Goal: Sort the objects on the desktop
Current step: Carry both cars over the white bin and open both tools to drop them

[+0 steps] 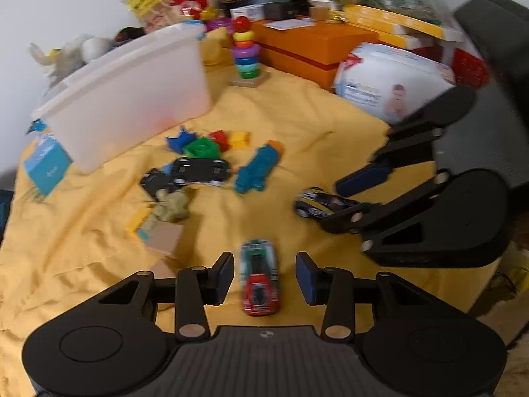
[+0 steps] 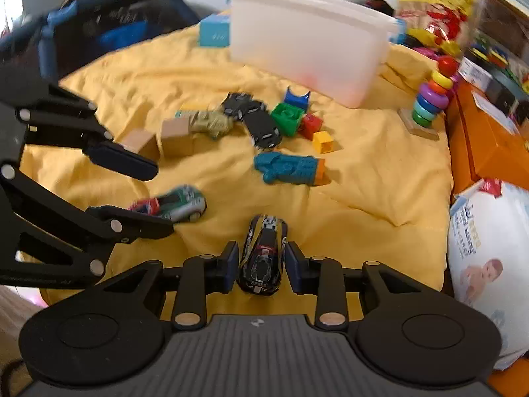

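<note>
Straddling the red-and-green toy car (image 1: 260,278), the left gripper (image 1: 263,278) stands released — the car's long axis runs along its fingers. The right gripper (image 2: 261,266) brackets a black toy car (image 2: 263,256) lengthwise, grip uncertain. Beyond them — the white bin (image 1: 132,96).

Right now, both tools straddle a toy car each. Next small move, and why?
Probably close both tools. The left tool is open with the red and green car between its pads, gaps on both sides. The right tool brackets the black car more tightly, but it does not look clamped yet. Both cars sit on the yellow cloth.
</note>
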Motion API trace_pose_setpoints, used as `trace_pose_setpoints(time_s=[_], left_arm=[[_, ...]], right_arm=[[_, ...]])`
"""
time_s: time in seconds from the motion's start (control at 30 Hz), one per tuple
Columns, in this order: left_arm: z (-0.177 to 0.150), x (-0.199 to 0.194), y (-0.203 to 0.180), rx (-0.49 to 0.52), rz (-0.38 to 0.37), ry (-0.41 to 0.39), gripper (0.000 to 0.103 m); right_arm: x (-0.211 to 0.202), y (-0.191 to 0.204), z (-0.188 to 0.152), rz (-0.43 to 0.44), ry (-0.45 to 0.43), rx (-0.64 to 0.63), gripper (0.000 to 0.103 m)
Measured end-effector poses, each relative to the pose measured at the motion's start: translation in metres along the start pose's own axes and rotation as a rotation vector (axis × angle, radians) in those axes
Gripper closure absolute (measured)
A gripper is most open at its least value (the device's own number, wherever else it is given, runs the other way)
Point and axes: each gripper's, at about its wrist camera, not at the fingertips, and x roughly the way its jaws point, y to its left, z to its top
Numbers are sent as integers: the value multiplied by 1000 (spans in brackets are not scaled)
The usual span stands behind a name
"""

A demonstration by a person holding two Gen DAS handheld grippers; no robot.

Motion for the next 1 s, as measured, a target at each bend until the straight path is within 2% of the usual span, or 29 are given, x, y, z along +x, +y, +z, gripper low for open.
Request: trace_pose_setpoints(time_s=[0.07, 0.23, 0.27, 0.3, 0.33, 0.4, 0.5, 0.67, 0.83, 1.0], left_arm=[[1, 5, 5, -26, 3, 19, 54], [-4, 28, 14, -87, -72, 91, 54], [-7, 30, 17, -103, -87, 93, 56], [-8, 29, 20, -123, -100, 79, 64], [-9, 29, 23, -134, -111, 75, 70], [-7, 26, 28, -155, -135, 70, 70], [2, 13, 34, -155, -143, 22, 70], [40, -19, 68, -173, -87, -127, 70], [94, -37, 120, -201, -16, -256, 70], [146, -35, 165, -199, 77, -346, 70]], right_arm=[[2, -2, 1, -1, 3, 21, 64], [13, -1, -2, -10, 25, 28, 63], [14, -1, -5, -11, 27, 29, 64], [13, -2, -6, -3, 18, 40, 70], [13, -3, -6, 4, 20, 51, 70], [11, -3, -4, 4, 29, 52, 70], [3, -5, 5, 4, 10, 63, 70], [-14, -16, 37, -20, -78, 71, 70], [-28, -35, 94, -68, -235, 51, 70], [-26, -59, 164, -110, -381, 67, 70]])
